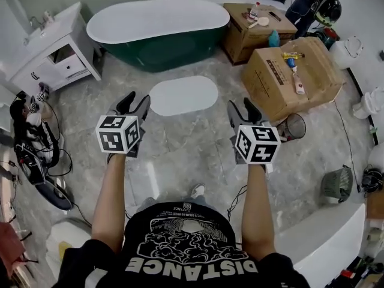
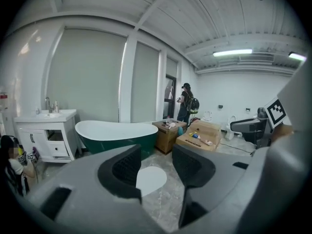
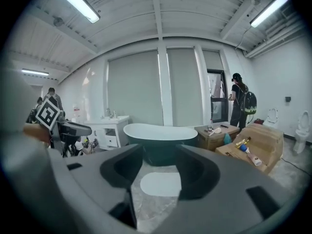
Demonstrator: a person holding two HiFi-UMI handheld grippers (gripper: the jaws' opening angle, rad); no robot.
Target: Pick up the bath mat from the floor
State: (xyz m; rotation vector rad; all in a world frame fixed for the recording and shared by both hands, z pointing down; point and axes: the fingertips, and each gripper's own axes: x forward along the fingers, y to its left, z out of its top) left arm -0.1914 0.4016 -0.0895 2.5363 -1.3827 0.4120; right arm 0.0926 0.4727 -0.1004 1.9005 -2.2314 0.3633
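Observation:
The bath mat (image 1: pixel 183 95) is a pale oval lying flat on the grey marble floor in front of the bathtub; it also shows between the jaws in the left gripper view (image 2: pixel 151 180) and the right gripper view (image 3: pixel 161 184), well beyond them. My left gripper (image 1: pixel 133 104) is held in the air to the mat's near left, jaws apart with nothing between them. Near the mat's right end hovers my right gripper (image 1: pixel 244 110), likewise open and empty. Neither touches the mat.
A dark green bathtub (image 1: pixel 159 32) stands behind the mat. Two cardboard boxes (image 1: pixel 294 74) with small bottles sit to the right, a mesh bin (image 1: pixel 294 126) beside them. A white vanity (image 1: pixel 54 47) stands left. A person (image 1: pixel 315 5) is at the far right.

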